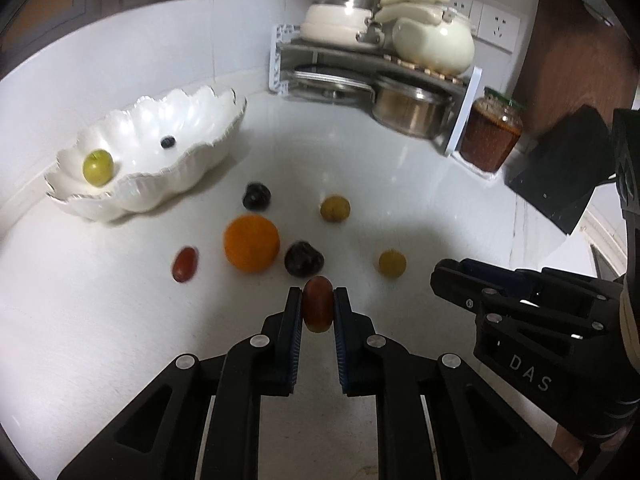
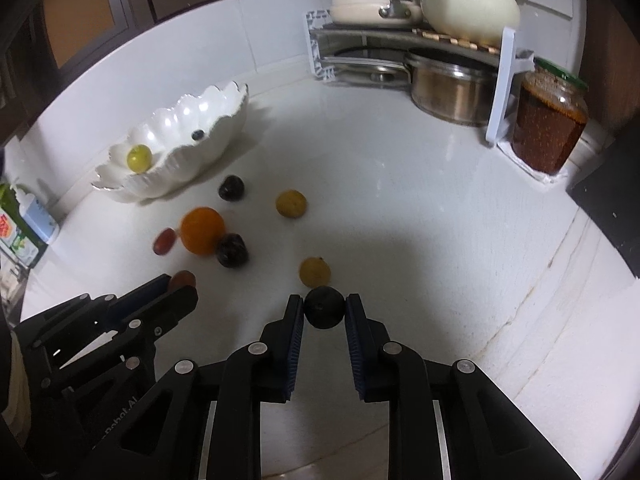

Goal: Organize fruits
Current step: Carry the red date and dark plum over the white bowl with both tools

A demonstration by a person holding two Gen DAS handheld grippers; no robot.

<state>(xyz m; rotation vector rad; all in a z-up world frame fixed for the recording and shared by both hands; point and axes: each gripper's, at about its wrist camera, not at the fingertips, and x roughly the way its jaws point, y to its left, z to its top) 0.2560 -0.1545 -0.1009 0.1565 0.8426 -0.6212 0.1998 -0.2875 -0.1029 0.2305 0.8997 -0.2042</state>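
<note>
My left gripper [image 1: 318, 310] is shut on a red grape [image 1: 317, 309], held just above the white counter. My right gripper [image 2: 324, 312] is shut on a dark plum [image 2: 324, 307]. The white scalloped bowl [image 1: 200, 160] stands at the back left and holds a green fruit [image 1: 97, 167] and a blueberry [image 1: 168, 142]. Loose on the counter lie an orange [image 1: 251, 243], another red grape [image 1: 185, 264], two dark plums [image 1: 256, 197] [image 1: 303, 259] and two yellow fruits [image 1: 335, 209] [image 1: 392, 263]. In the right wrist view the left gripper [image 2: 180, 286] shows at the lower left with its grape [image 2: 183, 279].
A corner rack [image 1: 456, 120] with pots [image 1: 412, 108] and a cream teapot [image 1: 434, 42] stands at the back. A jar of red preserve [image 1: 490, 136] sits beside it, a black box [image 1: 560, 168] at the right. A carton [image 2: 20, 232] stands at the far left.
</note>
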